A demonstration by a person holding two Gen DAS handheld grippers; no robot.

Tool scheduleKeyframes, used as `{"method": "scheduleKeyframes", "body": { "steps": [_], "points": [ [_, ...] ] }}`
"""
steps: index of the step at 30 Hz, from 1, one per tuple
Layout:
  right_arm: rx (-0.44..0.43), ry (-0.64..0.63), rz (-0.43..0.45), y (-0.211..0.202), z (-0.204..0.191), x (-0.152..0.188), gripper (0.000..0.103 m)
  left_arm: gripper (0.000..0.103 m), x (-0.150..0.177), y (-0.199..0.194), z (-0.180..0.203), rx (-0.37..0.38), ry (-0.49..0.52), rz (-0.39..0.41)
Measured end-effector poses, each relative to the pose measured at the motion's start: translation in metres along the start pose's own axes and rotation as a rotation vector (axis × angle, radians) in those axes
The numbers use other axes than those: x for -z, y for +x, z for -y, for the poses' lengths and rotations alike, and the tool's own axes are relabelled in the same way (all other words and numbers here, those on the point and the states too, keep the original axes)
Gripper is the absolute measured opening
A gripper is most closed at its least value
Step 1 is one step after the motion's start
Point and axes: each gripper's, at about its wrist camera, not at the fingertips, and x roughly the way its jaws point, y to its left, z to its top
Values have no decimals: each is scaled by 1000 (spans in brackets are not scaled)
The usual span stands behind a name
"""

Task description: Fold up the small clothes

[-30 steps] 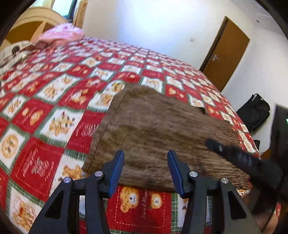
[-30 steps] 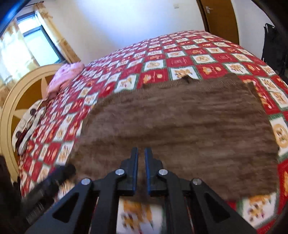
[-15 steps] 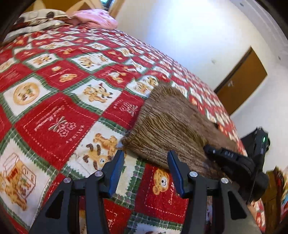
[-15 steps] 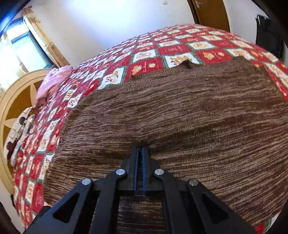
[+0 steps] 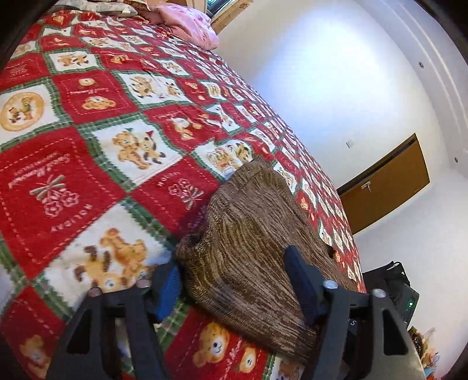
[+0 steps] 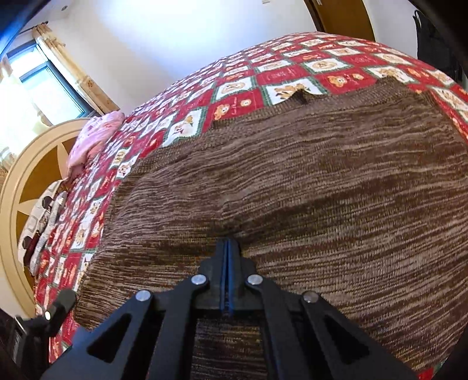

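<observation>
A brown knitted garment (image 6: 307, 187) lies spread flat on a red, white and green teddy-bear quilt (image 5: 96, 137). My right gripper (image 6: 227, 245) is shut and its tips press down on the garment's middle, where the knit puckers. My left gripper (image 5: 231, 273) is open at the garment's near left corner (image 5: 234, 263); one finger is on the quilt beside the edge, the other lies over the knit. In the right wrist view the left gripper (image 6: 58, 304) shows at the garment's lower left edge.
A pink bundle (image 5: 190, 26) and a patterned pillow (image 6: 44, 222) lie at the head of the bed by a round wooden headboard (image 6: 26, 181). A brown door (image 5: 386, 181) and a black bag (image 5: 400, 289) stand beyond the bed.
My left gripper has dropped low and moved in over the garment's corner, still open. My right gripper closed fully and pushed down onto the garment's middle.
</observation>
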Motion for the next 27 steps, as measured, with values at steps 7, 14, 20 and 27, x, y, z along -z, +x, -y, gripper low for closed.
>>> {"method": "scheduleKeyframes", "body": {
  "steps": [7, 14, 20, 27],
  "points": [
    [1, 3, 3, -1, 0, 0, 0, 15, 1, 1, 3, -35, 86, 27],
    [18, -7, -15, -1, -3, -2, 0, 19, -4, 16, 0, -96, 61, -22],
    [-38, 45, -85, 4, 8, -12, 0, 10, 2, 2, 27, -14, 241, 12],
    [-91, 38, -190, 6, 10, -26, 4, 10, 15, -11, 61, 85, 455, 54]
  ]
}}
